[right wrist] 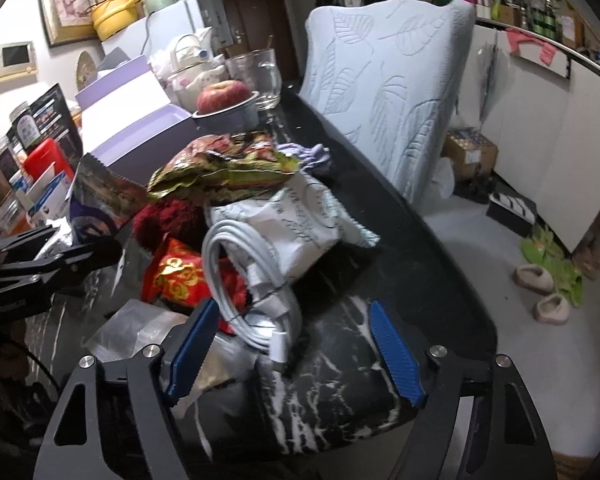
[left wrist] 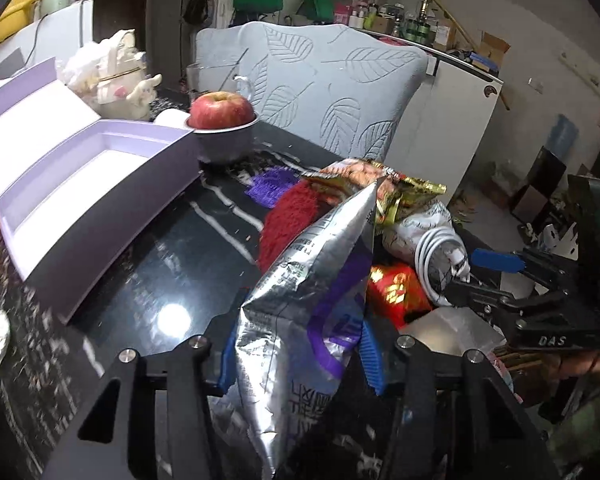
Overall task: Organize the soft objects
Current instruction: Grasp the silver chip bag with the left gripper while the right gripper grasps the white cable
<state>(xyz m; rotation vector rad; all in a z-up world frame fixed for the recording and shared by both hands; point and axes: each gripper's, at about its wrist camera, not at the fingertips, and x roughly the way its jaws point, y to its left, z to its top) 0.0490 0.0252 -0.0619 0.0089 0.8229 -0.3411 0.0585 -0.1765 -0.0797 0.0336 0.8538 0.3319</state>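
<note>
My left gripper (left wrist: 298, 356) is shut on a silver foil snack bag (left wrist: 308, 280), whose top corner stands up between the blue pads (left wrist: 370, 354). Behind it lies a pile: a red fuzzy cloth (left wrist: 288, 216), a gold-and-red snack bag (left wrist: 384, 184), a white printed packet (right wrist: 300, 220), a red packet with gold print (right wrist: 176, 276) and a purple cloth (right wrist: 312, 156). My right gripper (right wrist: 294, 354) is open over the black marble table (right wrist: 340, 392). A white coiled cable (right wrist: 240, 280) lies between its jaws, close to the left pad (right wrist: 192, 350), with a gap to the right one.
An open purple box (left wrist: 88, 176) stands on the table's left. Behind it are a bowl holding an apple (left wrist: 220, 110), a glass mug (right wrist: 260, 76) and a white plush toy (left wrist: 116, 76). A pale leaf-patterned chair back (left wrist: 320, 80) is at the far edge. Slippers (right wrist: 540, 280) lie on the floor.
</note>
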